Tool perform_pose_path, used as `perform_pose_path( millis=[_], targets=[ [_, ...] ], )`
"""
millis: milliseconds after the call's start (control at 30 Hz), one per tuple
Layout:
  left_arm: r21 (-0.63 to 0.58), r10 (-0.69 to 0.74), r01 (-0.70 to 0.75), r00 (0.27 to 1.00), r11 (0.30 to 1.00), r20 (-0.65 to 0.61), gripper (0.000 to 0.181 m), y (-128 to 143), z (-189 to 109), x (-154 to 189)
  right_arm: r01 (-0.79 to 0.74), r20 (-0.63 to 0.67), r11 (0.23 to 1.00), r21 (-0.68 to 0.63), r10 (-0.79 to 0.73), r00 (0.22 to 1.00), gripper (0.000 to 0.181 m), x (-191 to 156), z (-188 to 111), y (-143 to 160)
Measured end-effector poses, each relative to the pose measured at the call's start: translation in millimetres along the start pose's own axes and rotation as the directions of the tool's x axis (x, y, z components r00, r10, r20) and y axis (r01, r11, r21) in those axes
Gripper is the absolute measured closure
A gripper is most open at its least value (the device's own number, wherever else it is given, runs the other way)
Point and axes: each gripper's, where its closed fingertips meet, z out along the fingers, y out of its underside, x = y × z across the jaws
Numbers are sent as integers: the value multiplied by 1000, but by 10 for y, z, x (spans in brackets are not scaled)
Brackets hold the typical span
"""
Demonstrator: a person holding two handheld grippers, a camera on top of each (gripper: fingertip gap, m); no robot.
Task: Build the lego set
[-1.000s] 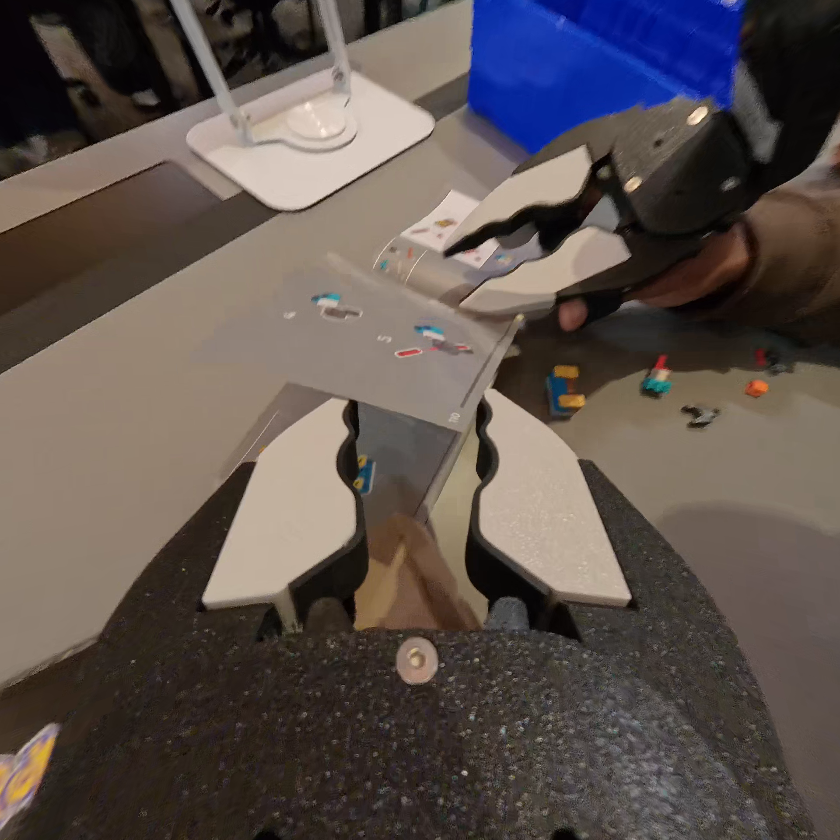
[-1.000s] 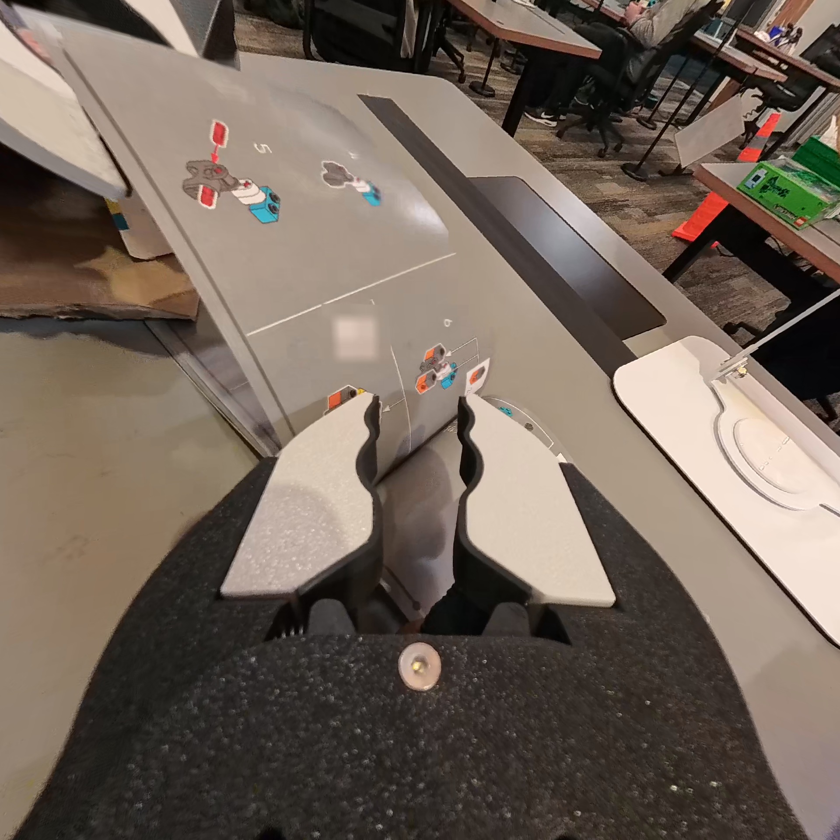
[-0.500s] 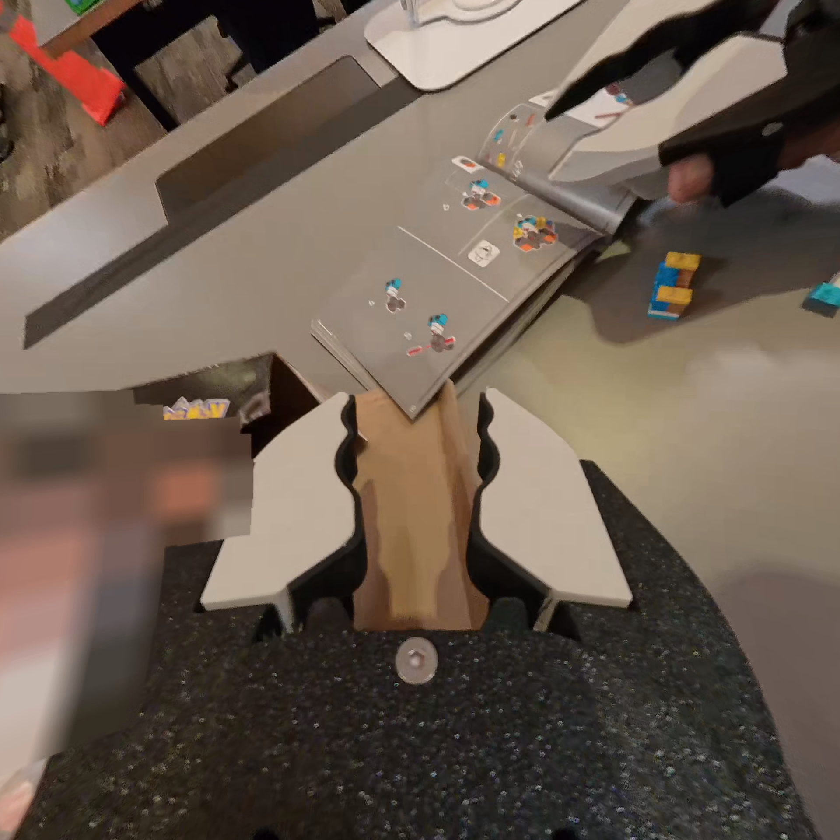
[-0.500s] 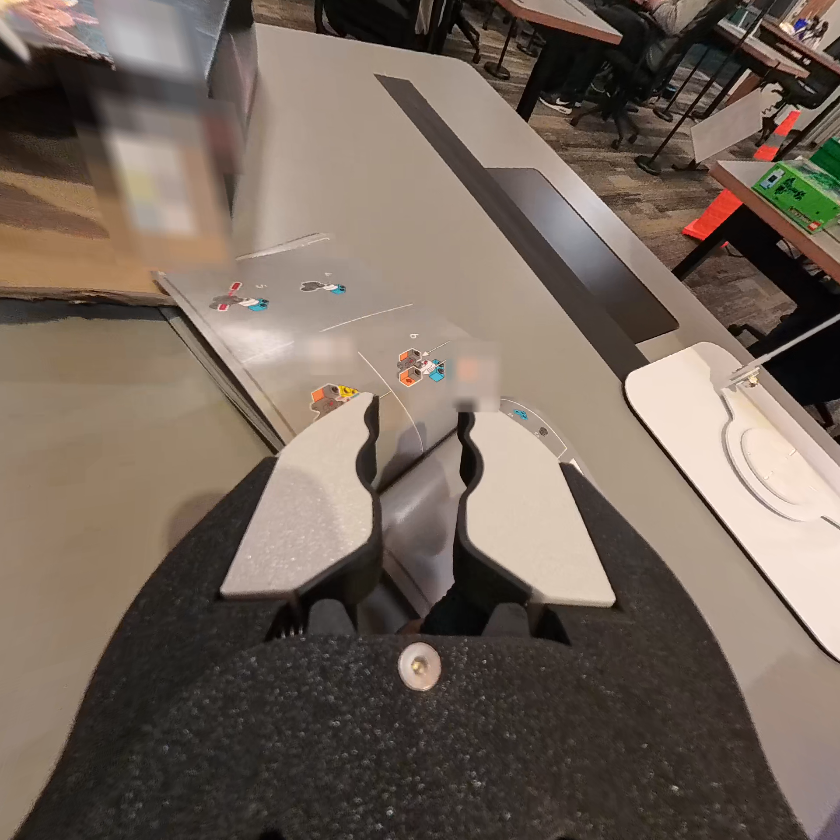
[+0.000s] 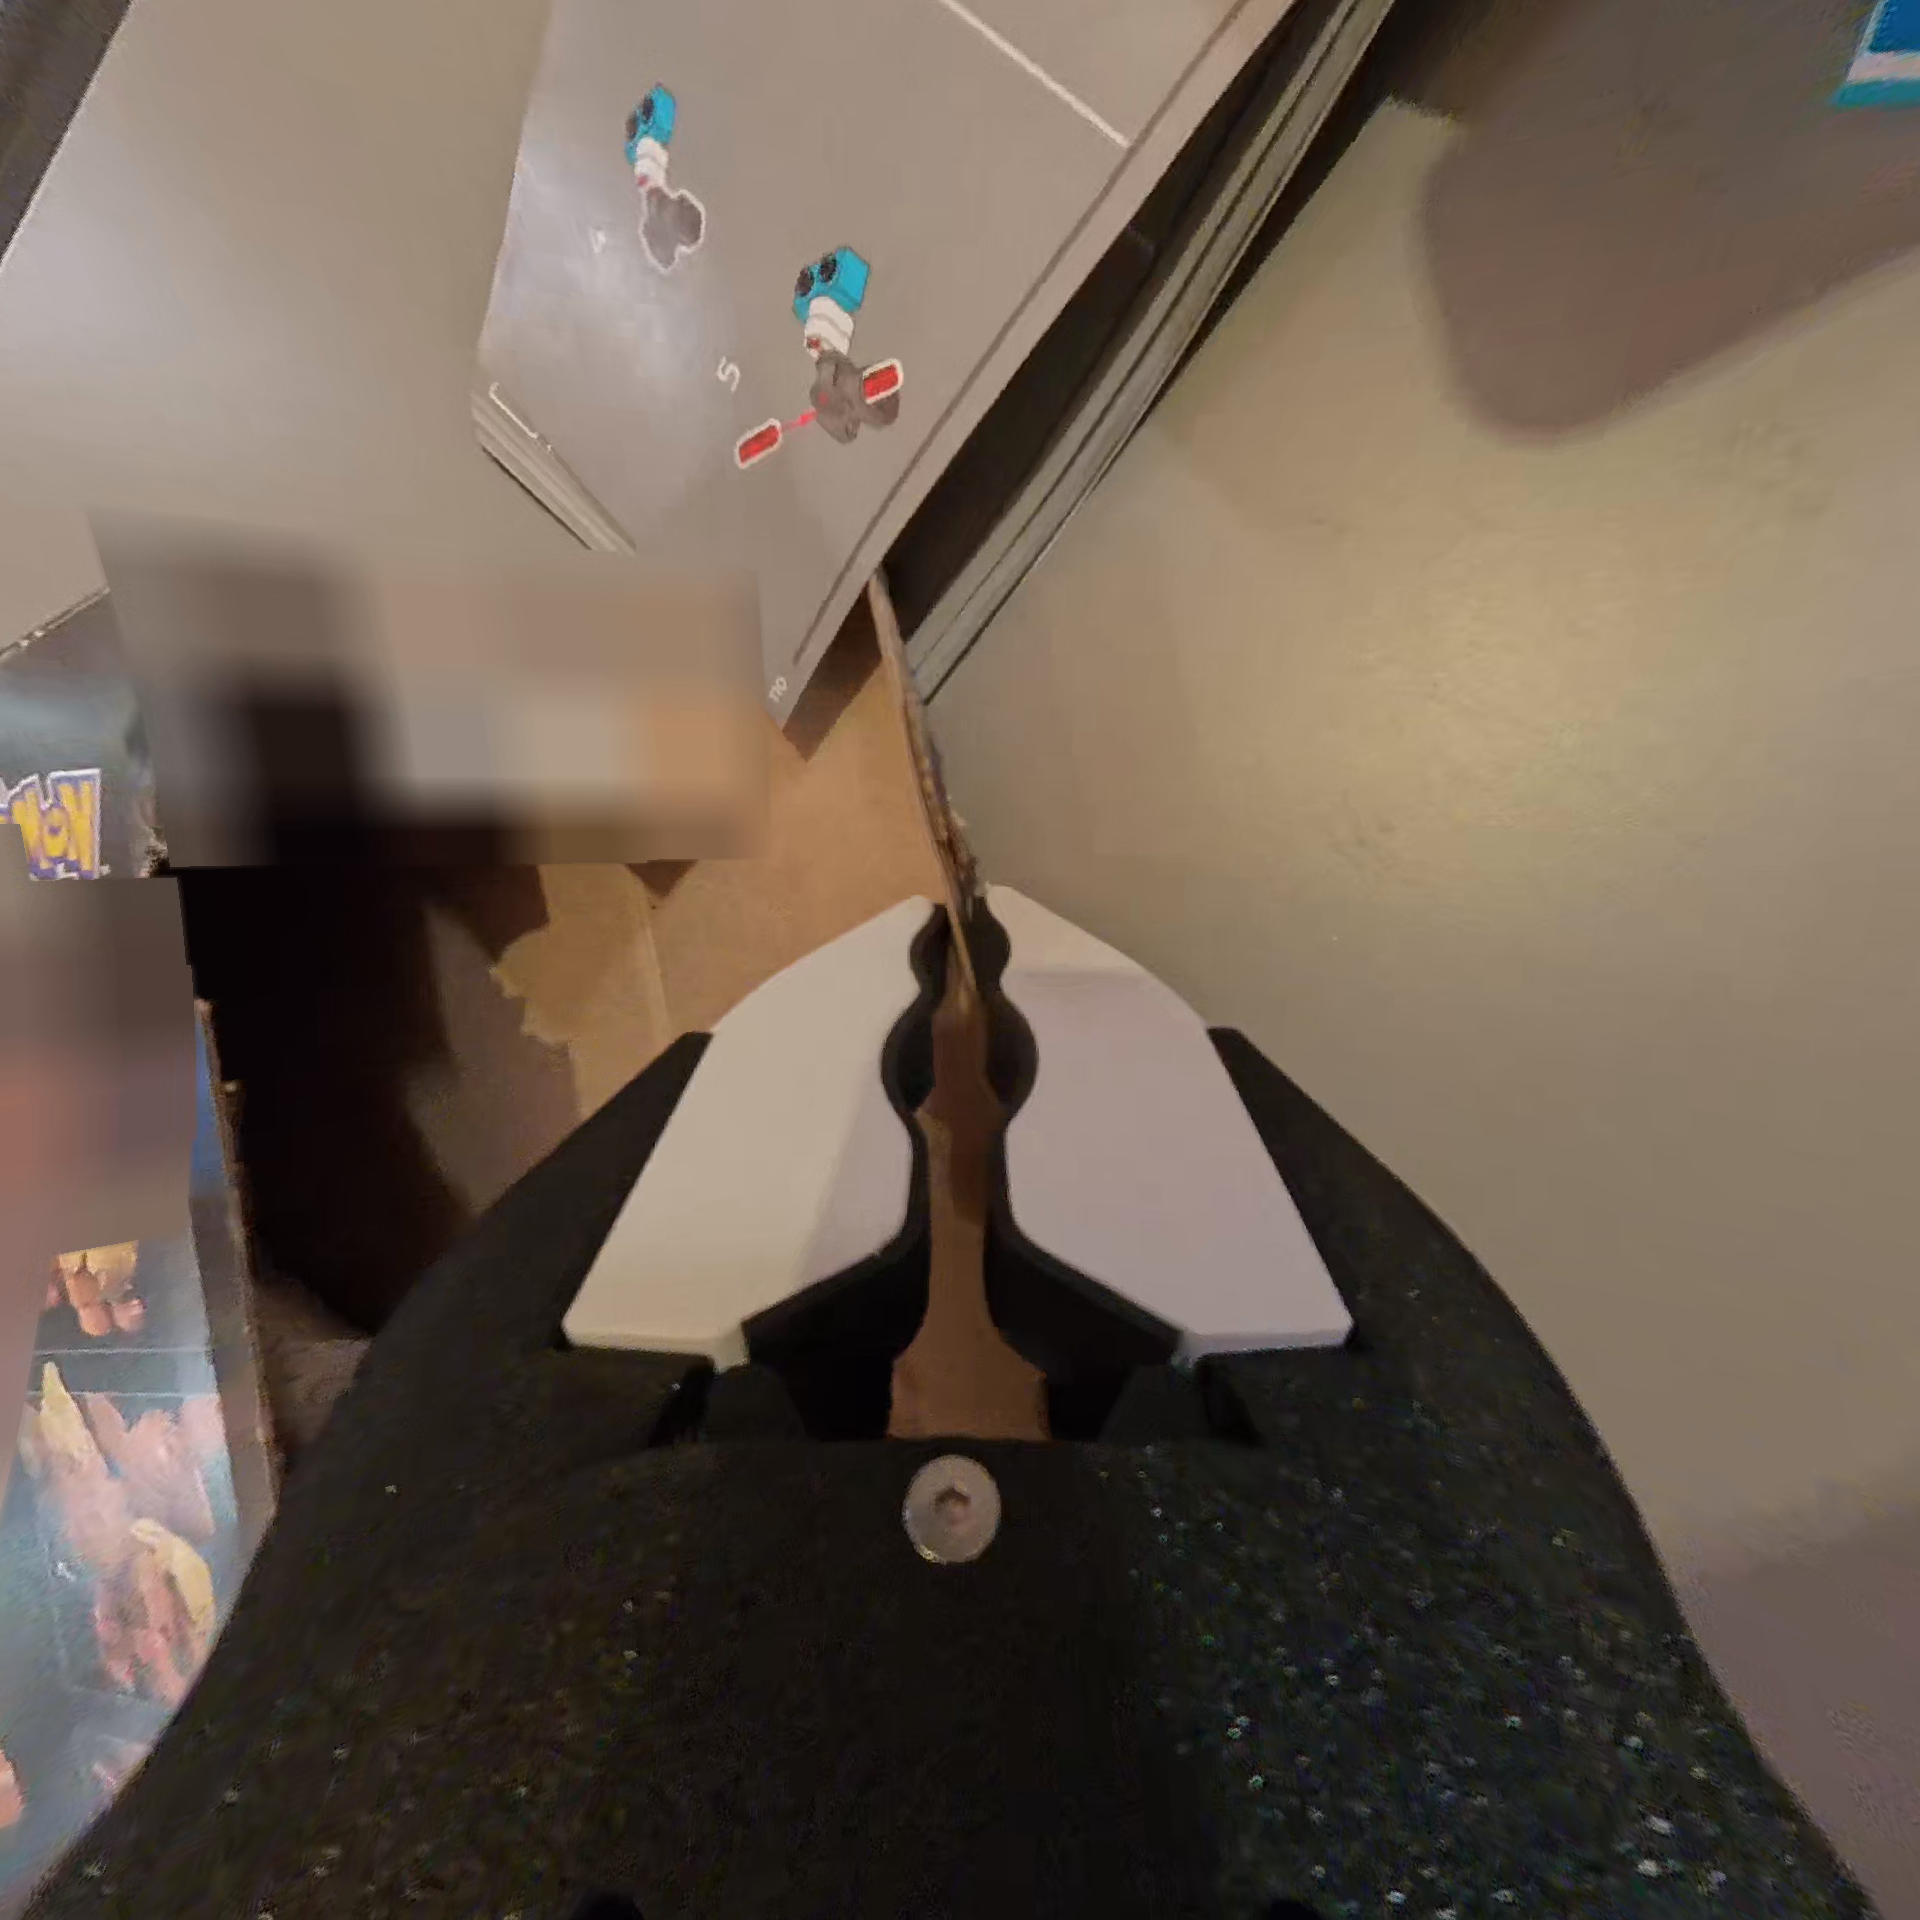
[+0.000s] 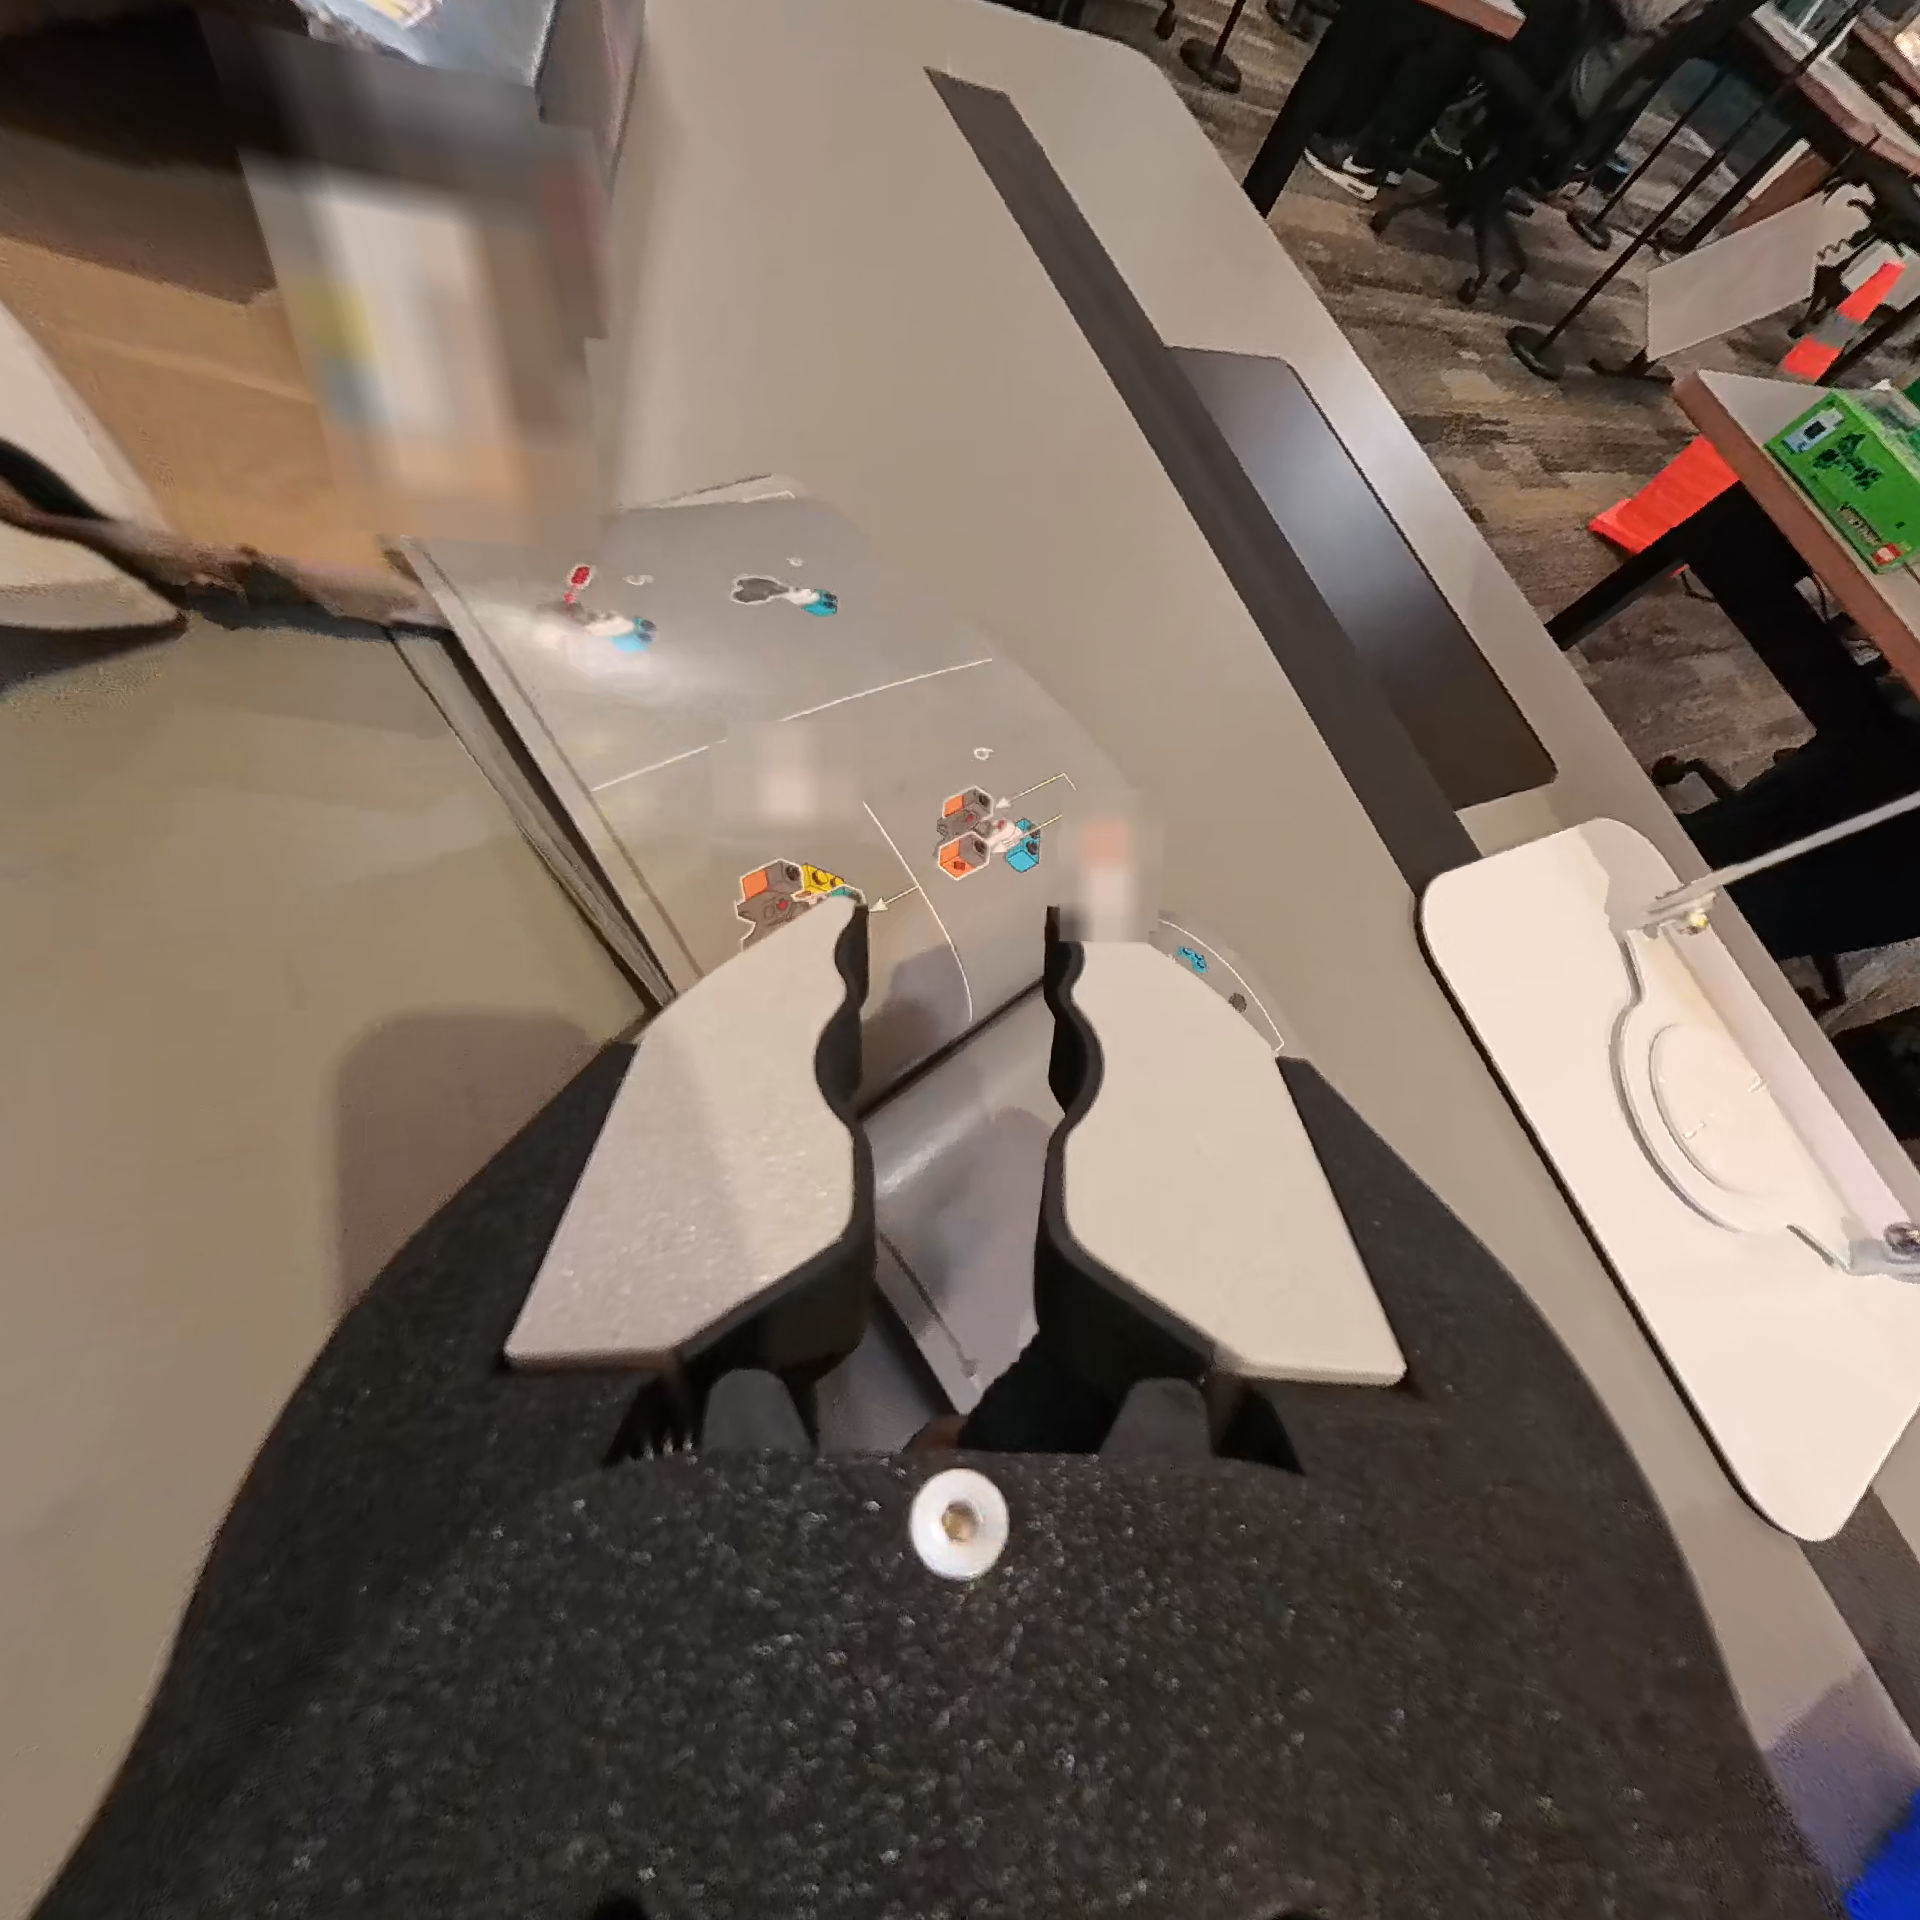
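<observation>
My left gripper (image 5: 961,920) is shut on the edge of a brown cardboard flap (image 5: 790,894) of the lego box (image 5: 114,1507), which has printed art on its side. The grey instruction booklet (image 5: 831,156) lies open on the table just beyond the flap. My right gripper (image 6: 956,925) is open over the near end of the booklet (image 6: 748,686), with a curled page lying between its fingers. The box (image 6: 135,343) shows at the top left of the right wrist view, with the left gripper's fingers (image 6: 62,608) at the far left edge.
A white lamp base (image 6: 1662,1195) sits on the table to the right of the booklet. A blue brick (image 5: 1881,62) shows at the top right of the left wrist view. A blue bin corner (image 6: 1896,1860) is at the lower right. Other desks and chairs stand beyond. My hands' fingertips stand some 20 cm from each other.
My left gripper has moved from under the lifted booklet page to the box flap and shut on it. The page now lies flatter. The right gripper has stayed open over the booklet.
</observation>
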Motion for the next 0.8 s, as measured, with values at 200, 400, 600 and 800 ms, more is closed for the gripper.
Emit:
perform_pose_path(
  millis=[200,400,600,800],
  targets=[
    [-10,-23,23,1000,1000,20,178,35,-99,-71,82,26,992,-98,-80,996,149,-51,191,104],
    [-28,-66,68,996,997,58,179,190,-249,-227,94,56,985,-147,-86,995,150,-86,301,193],
    [-20,-91,93,992,995,90,180,254,-350,-335,107,60,982,-157,-99,993,150,-96,306,190],
    [-18,-64,66,995,998,70,179,207,-296,-265,110,56,981,-161,-102,993,150,-100,315,184]
  ],
)
